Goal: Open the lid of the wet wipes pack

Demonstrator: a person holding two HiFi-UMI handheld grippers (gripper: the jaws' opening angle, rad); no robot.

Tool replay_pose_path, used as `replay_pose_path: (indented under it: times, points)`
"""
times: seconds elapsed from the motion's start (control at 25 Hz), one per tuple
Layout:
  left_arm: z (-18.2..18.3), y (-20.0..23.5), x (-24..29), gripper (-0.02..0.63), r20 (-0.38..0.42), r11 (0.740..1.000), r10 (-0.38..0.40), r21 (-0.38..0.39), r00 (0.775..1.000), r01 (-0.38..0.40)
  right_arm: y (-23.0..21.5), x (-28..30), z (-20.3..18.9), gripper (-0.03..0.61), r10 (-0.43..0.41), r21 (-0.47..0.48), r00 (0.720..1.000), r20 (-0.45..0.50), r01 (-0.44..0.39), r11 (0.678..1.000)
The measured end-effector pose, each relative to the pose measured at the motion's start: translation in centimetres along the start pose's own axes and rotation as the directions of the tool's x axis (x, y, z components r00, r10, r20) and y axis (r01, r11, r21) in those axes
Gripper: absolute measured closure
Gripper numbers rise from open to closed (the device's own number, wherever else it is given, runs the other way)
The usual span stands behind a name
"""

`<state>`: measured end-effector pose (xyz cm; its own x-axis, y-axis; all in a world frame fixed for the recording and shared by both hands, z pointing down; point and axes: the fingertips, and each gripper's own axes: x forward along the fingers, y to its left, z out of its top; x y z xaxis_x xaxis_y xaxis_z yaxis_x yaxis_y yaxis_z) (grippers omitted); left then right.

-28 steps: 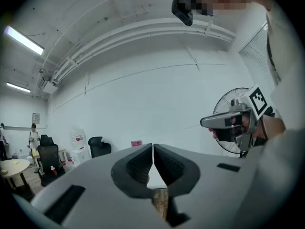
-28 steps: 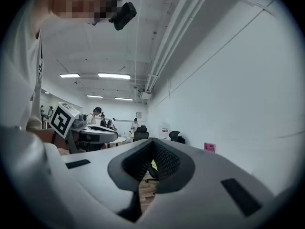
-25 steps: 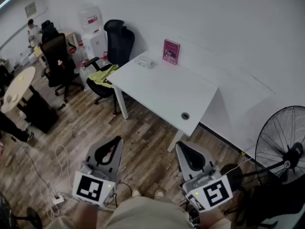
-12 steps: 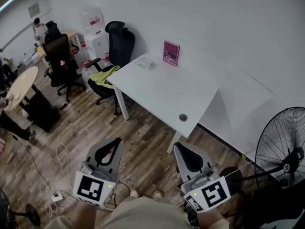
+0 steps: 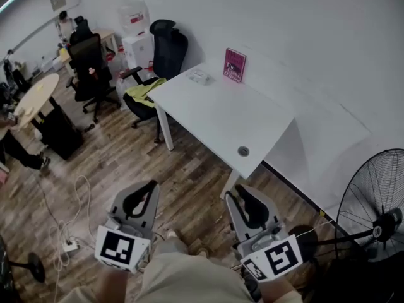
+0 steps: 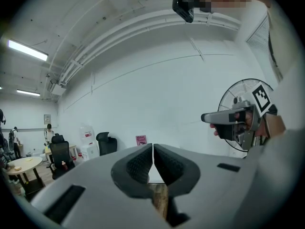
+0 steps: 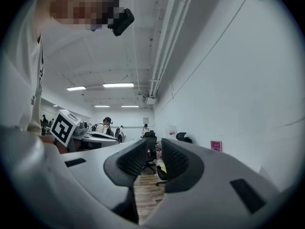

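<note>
The wet wipes pack point(image 5: 199, 76), small and pale, lies on the far left corner of the white table point(image 5: 214, 115), well ahead of both grippers. My left gripper point(image 5: 152, 184) hovers over the wood floor short of the table, its jaws shut with pads touching point(image 6: 153, 148) and nothing in them. My right gripper point(image 5: 233, 192) is held level beside it; its jaws point(image 7: 154, 147) have just been opening and stand slightly apart with nothing between them. The pack cannot be made out in either gripper view.
A pink book point(image 5: 235, 64) leans on the wall behind the table. A black office chair point(image 5: 169, 46) with a yellow-green cloth point(image 5: 144, 92) stands at the table's left end. A standing fan point(image 5: 375, 213) is at the right. Cables and a power strip point(image 5: 66, 245) lie on the floor.
The head view has turned, so the table and chairs sit further right in the picture. Both grippers have edged forward toward the table and stay low in the view.
</note>
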<state>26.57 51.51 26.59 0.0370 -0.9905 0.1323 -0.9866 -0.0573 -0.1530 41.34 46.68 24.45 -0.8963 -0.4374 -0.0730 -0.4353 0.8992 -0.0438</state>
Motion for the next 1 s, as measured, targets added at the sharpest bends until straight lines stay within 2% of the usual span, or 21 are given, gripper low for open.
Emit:
replay_pose_path:
  times: [0.04, 0.12, 0.16, 0.36, 0.6, 0.8, 1.0]
  points:
    - [-0.1, 0.1, 0.0, 0.588, -0.004, 1.0, 0.007, 0.0, 1.0, -0.007, -0.2, 0.0, 0.0, 0.463, -0.001, 0.004, 1.0, 0.0, 0.001, 1.0]
    - [0.1, 0.3, -0.1, 0.588, 0.001, 1.0, 0.019, 0.001, 1.0, -0.019, -0.5, 0.3, 0.2, 0.409, -0.001, 0.002, 1.0, 0.002, 0.001, 1.0]
    - [0.2, 0.5, -0.1, 0.588, 0.005, 1.0, 0.023, 0.002, 1.0, -0.023, -0.5, 0.6, 0.2, 0.405, 0.005, -0.002, 1.0, -0.001, -0.005, 1.0]
    - [-0.8, 1.8, 1.1, 0.588, -0.004, 0.999, 0.036, -0.006, 0.999, -0.036, -0.8, 2.9, -0.9, 0.405, 0.033, -0.019, 0.999, -0.033, -0.034, 0.999]
    - [-2.2, 5.6, 3.3, 0.588, -0.016, 0.999, 0.041, -0.019, 0.999, -0.041, -1.2, 7.4, -1.8, 0.405, 0.042, -0.031, 0.998, -0.049, -0.044, 0.999]
    - [-3.5, 10.3, 6.5, 0.588, -0.032, 0.999, 0.033, -0.042, 0.999, -0.034, -2.3, 13.2, -2.8, 0.405, 0.033, -0.038, 0.997, -0.071, -0.035, 0.999]
    - [-3.8, 16.9, 10.6, 0.588, -0.042, 0.998, 0.015, -0.058, 0.999, -0.017, -3.2, 20.5, -3.0, 0.405, 0.011, -0.041, 0.995, -0.096, -0.015, 0.999]
